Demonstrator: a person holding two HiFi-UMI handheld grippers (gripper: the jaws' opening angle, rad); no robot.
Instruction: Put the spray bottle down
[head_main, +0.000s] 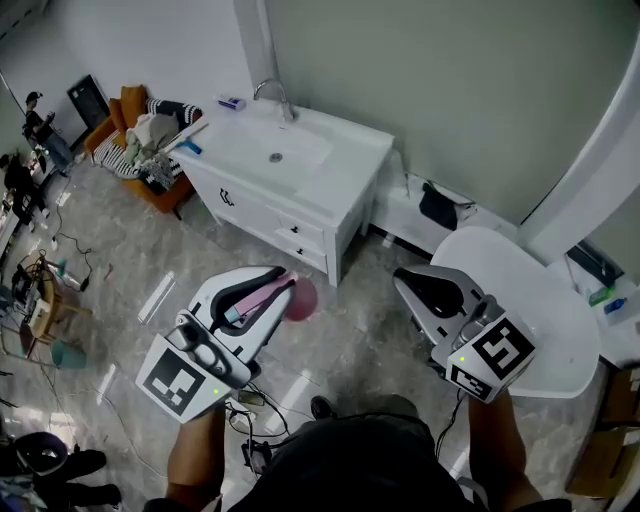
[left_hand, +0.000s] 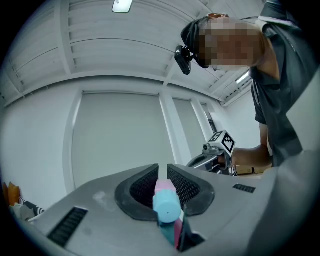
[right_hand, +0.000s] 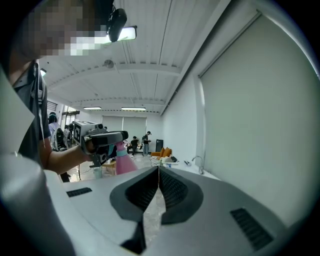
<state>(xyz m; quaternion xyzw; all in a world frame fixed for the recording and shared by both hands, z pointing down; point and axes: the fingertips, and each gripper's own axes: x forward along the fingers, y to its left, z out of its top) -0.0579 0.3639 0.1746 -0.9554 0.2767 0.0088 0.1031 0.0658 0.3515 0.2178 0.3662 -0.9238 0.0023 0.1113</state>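
Spray bottle (head_main: 301, 299), pink with a pale blue part, sits clamped between the jaws of the left gripper (head_main: 281, 289), held in the air over the marbled floor (head_main: 360, 335). It is in front of the white sink counter (head_main: 352, 152), near that counter's front corner. The right gripper (head_main: 405, 278) is well apart from it, jaws pressed together on nothing.

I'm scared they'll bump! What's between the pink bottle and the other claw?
Only bare grey floor lies between the spray bottle and the right claw, per the head view.
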